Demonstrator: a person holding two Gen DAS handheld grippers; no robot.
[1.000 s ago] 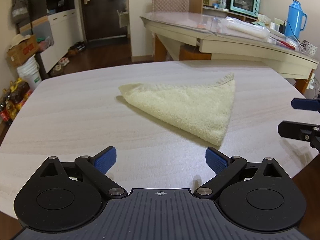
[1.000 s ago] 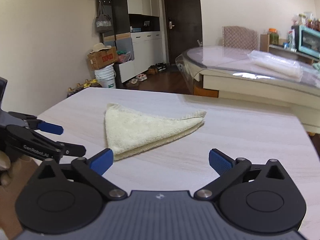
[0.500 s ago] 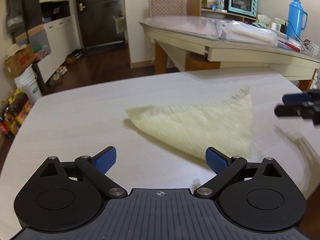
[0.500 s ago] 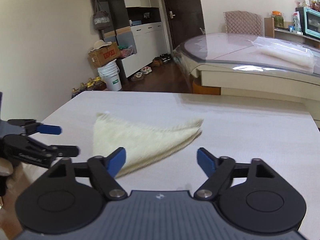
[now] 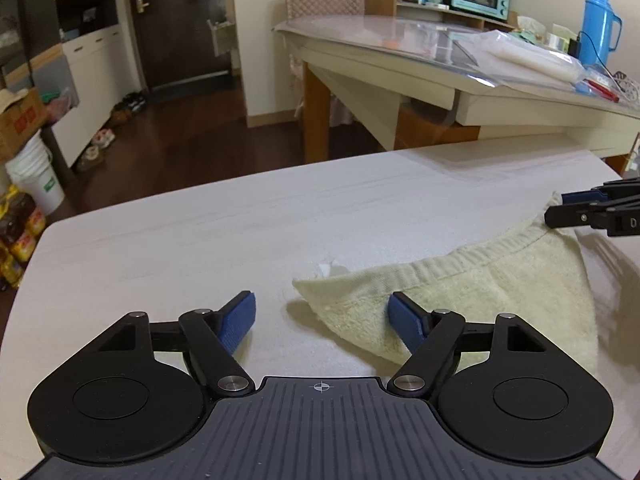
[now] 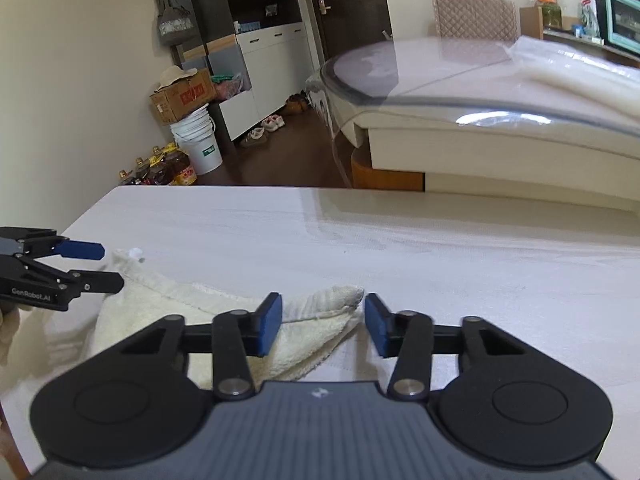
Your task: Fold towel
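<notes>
Towel (image 5: pixel 472 300), pale yellow and folded into a triangle, lies flat on the light wood-grain counter (image 5: pixel 200 248), occupying the lower right of the left wrist view and the lower left of the right wrist view. Left claw (image 5: pixel 320 318) is held low and roughly level over the counter, jaws apart; the near corner of the towel sits between its blue pads (image 5: pixel 240 320), with the right pad over the terry surface and the left pad over bare counter. Right claw (image 6: pixel 320 322) is likewise low and level, jaws apart, with the pointed towel corner lying in the gap between them and no pad closed on the cloth. In the left wrist view the right claw enters from the right edge at mid-height, over the far corner of the towel. In the right wrist view the left claw enters from the left edge, fingers parted, above the opposite corner; part of a hand (image 6: pixel 8 336) shows at the frame edge below it.
</notes>
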